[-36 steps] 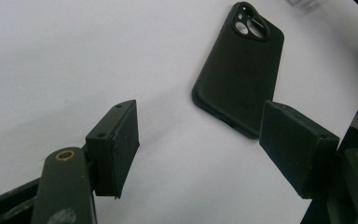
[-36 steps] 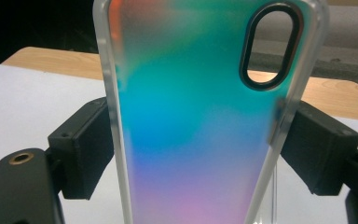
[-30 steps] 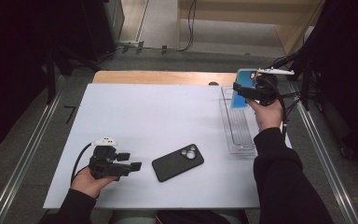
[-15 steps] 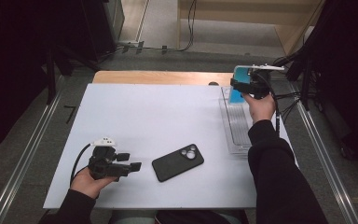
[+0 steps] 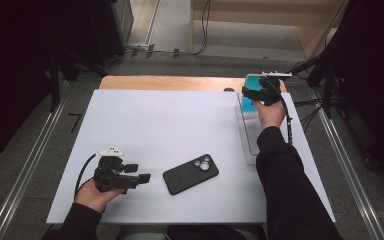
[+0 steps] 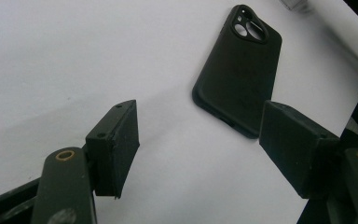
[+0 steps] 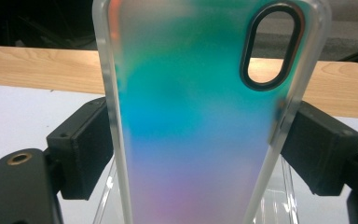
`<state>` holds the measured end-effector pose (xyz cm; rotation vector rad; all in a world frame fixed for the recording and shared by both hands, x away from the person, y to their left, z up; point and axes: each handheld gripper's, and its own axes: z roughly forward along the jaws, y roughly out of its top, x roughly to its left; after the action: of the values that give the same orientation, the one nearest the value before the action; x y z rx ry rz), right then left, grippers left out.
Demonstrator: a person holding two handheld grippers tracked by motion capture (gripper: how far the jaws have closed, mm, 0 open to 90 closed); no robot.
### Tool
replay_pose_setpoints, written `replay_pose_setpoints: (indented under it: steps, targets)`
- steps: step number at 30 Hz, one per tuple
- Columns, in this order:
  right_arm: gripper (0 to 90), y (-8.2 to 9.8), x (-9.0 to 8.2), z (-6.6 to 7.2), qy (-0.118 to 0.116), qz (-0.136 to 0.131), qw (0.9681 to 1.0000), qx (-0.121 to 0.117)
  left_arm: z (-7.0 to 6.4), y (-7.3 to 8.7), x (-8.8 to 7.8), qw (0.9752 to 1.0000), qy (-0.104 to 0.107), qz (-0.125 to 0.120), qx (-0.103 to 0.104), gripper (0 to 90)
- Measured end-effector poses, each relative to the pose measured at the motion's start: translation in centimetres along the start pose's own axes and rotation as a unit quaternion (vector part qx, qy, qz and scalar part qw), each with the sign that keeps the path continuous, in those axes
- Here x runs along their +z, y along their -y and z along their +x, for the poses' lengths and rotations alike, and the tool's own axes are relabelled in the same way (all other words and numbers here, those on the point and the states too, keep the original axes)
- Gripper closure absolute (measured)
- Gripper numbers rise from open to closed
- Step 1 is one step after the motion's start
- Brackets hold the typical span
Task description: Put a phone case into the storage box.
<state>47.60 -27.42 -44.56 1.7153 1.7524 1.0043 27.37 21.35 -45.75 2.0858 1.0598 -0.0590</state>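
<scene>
right gripper [image 5: 254, 95]: carried farther toward the table's far edge, clamped on iridescent phone case [image 7: 200, 116] across its sides, above clear tray [image 5: 250, 137], likely for stowing. left gripper [image 5: 142, 177]: unmoved, jaws apart, empty, aimed at black phone [image 5: 190, 173] nearby.

1. A lab-style recording bay is showing here: a white work board [image 5: 180, 130] is lying over a wooden table [image 5: 170, 82] on grey carpet.
2. Metal floor rails [image 5: 25, 175] are running along the left and right sides.
3. Loose cables [image 5: 200, 35] are trailing across the far floor between dark screens.
</scene>
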Motion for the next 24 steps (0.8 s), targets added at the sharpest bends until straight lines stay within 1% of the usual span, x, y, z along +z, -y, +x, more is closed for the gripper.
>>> replay_pose_setpoints:
  steps: [1,4,6,9,13,14,17,24]
  targets:
    - [14.1,0.0,0.2,0.0,0.002,-0.001,1.0,-0.004,0.0,0.0,0.0,1.0,0.0,0.0,0.0,28.9]
    - [13.8,0.0,0.5,-0.1,0.007,-0.003,1.0,-0.001,-0.1,0.0,0.1,1.0,0.002,0.0,-0.001,28.9]
    - [13.8,0.0,0.6,-0.2,0.019,-0.005,0.9998,0.001,0.0,0.0,0.1,1.0,0.003,0.001,-0.001,28.9]
    - [13.6,0.1,0.8,-0.3,0.007,-0.01,0.9999,0.007,0.0,0.0,0.1,1.0,0.002,0.002,-0.002,28.9]
    - [12.9,0.2,1.2,-0.3,0.011,-0.008,0.9999,-0.003,-0.1,0.0,0.1,1.0,0.002,0.0,-0.002,28.9]
    - [10.9,0.2,1.3,-0.4,0.01,-0.013,0.9999,-0.004,0.0,0.0,0.1,1.0,0.002,0.0,-0.002,28.9]
    - [10.9,0.1,1.3,-0.3,0.008,-0.021,0.9997,-0.003,0.0,0.0,0.1,1.0,0.001,0.001,-0.003,28.9]
    - [10.5,0.3,1.5,0.0,0.008,-0.009,0.9999,-0.008,0.1,0.0,0.0,1.0,0.001,0.0,-0.003,28.9]
